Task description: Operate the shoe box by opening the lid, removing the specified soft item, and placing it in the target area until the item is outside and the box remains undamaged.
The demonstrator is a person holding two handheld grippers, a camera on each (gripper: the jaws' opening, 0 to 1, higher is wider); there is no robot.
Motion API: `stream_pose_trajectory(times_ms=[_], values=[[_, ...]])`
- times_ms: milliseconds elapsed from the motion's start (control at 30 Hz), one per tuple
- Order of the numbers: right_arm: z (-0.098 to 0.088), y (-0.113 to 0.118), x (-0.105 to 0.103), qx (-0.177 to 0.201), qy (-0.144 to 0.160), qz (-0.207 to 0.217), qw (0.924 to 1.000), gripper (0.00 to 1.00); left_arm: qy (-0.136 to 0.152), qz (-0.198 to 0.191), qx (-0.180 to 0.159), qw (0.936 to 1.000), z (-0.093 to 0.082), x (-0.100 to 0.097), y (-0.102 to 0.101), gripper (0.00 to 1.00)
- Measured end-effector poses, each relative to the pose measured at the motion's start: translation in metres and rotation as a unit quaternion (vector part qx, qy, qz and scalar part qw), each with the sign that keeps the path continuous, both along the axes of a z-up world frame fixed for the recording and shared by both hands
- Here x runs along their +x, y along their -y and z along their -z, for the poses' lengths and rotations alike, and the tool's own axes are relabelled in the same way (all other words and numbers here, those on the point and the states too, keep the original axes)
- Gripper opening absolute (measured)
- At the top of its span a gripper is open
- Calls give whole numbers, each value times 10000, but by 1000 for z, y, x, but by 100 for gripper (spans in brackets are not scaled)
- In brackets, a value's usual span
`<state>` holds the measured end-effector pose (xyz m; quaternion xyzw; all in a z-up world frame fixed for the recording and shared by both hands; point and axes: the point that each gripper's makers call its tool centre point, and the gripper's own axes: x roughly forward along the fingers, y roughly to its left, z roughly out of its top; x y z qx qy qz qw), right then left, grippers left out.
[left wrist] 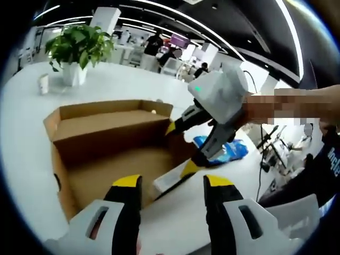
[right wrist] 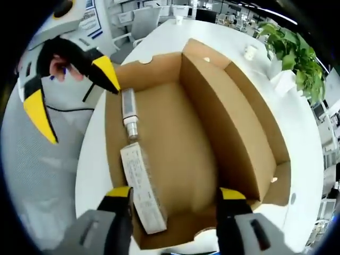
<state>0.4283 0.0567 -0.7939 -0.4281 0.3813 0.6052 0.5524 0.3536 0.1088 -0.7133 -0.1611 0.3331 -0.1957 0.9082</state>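
Observation:
The brown cardboard shoe box (left wrist: 69,175) stands open on a white table, its lid (left wrist: 106,112) folded back upright. Inside the box (right wrist: 249,143), along one wall, lie a white-and-silver tube (right wrist: 129,110) and a long white carton (right wrist: 142,188); the carton's end (left wrist: 171,181) shows by the box's near corner. My left gripper (left wrist: 171,186) is open just short of that corner, with nothing between its fingers. My right gripper (right wrist: 175,194) hovers open over the box's near wall. Each enters the other's view: the right gripper (left wrist: 180,149) at the box's side, the left gripper (right wrist: 71,93) beside the tube, both open.
A blue packet (left wrist: 234,151) lies on the white table (left wrist: 122,85) beyond the box. A potted plant (left wrist: 79,45) and a small paper cup (left wrist: 43,83) stand at the table's far side. Office chairs (right wrist: 143,21) and desks are behind. A person's hand (right wrist: 58,66) holds the left gripper.

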Motion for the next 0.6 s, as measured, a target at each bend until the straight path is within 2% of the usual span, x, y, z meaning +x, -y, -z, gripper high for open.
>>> stream_pose_trajectory(times_ms=[133,333,467,600], values=[[-2,0,1,39,114,-22,9999,65,-57,-131,-157,9998,2,2,-2,47],[-5,3,5,-14,280,-81,9996,60,-89,-165,-218,9996,3,1,-2,46],[-8,1,-6,89,76,-215,9997,61,-70,-145,-236,9996,1,1,0,46],[-2,1,-7,1,-5,-178,9998,57,-65,-150,-282,9995,0,1,0,47]])
